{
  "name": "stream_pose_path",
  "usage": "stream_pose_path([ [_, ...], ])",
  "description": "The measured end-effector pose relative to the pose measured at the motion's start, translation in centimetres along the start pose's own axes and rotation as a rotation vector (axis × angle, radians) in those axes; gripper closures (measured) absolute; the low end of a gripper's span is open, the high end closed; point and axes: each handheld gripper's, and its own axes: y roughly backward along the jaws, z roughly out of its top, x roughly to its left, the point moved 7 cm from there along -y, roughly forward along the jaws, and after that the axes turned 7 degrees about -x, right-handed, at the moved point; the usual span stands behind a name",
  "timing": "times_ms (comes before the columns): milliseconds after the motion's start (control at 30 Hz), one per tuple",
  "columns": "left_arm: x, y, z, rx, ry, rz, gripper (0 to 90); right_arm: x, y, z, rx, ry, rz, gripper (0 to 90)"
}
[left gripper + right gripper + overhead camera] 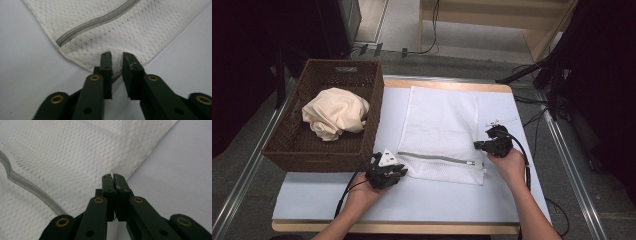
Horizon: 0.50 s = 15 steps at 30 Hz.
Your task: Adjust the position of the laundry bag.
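Left tool [117,56]: parted, straddling mesh bag [439,132] corner | right tool [114,178]: clenched on bag edge

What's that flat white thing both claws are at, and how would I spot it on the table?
Start from the brown woven basket at the table's left; just right of it, flat on the pale table, lies a white mesh laundry bag. A grey zip runs across its near end, and its netted weave sets it apart from the crumpled cream cloth in the basket.
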Motion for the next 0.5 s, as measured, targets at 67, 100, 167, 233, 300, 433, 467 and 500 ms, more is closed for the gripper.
stream_pose_path([
  [67, -0.1, -0.1, 0.1, 0.006, 0.031, -0.013, 90.0, 0.0, 0.0, 0.0, 0.004, -0.003, -0.002, 89.5],
  [100, -0.1, -0.1, 0.1, 0.01, 0.033, -0.011, 90.0, -0.1, 0.0, -0.1, 0.004, 0.001, -0.002, 89.6],
  [167, -0.1, -0.1, 0.1, 0.019, 0.042, -0.018, 90.0, -0.2, 0.0, -0.1, 0.003, 0.001, -0.002, 89.5],
  [233, -0.2, 0.1, 0.2, 0.043, 0.08, -0.038, 90.0, -0.3, 0.1, -0.1, 0.007, -0.009, -0.002, 89.6],
  [300, -0.4, 0.2, 0.2, 0.053, 0.095, -0.057, 90.0, -0.3, 0.2, -0.1, 0.005, -0.003, -0.003, 89.5],
  [433, -2.0, 0.5, 0.1, 0.08, 0.101, -0.114, 90.0, -0.7, 0.6, -0.4, 0.003, -0.007, -0.003, 89.5],
  [467, -2.3, 0.6, 0.1, 0.084, 0.1, -0.124, 90.0, -0.7, 0.7, -0.4, 0.006, -0.009, 0.001, 89.5],
  [500, -2.3, 0.6, 0.1, 0.084, 0.1, -0.124, 90.0, -0.7, 0.7, -0.4, 0.006, -0.009, 0.001, 89.5],
])
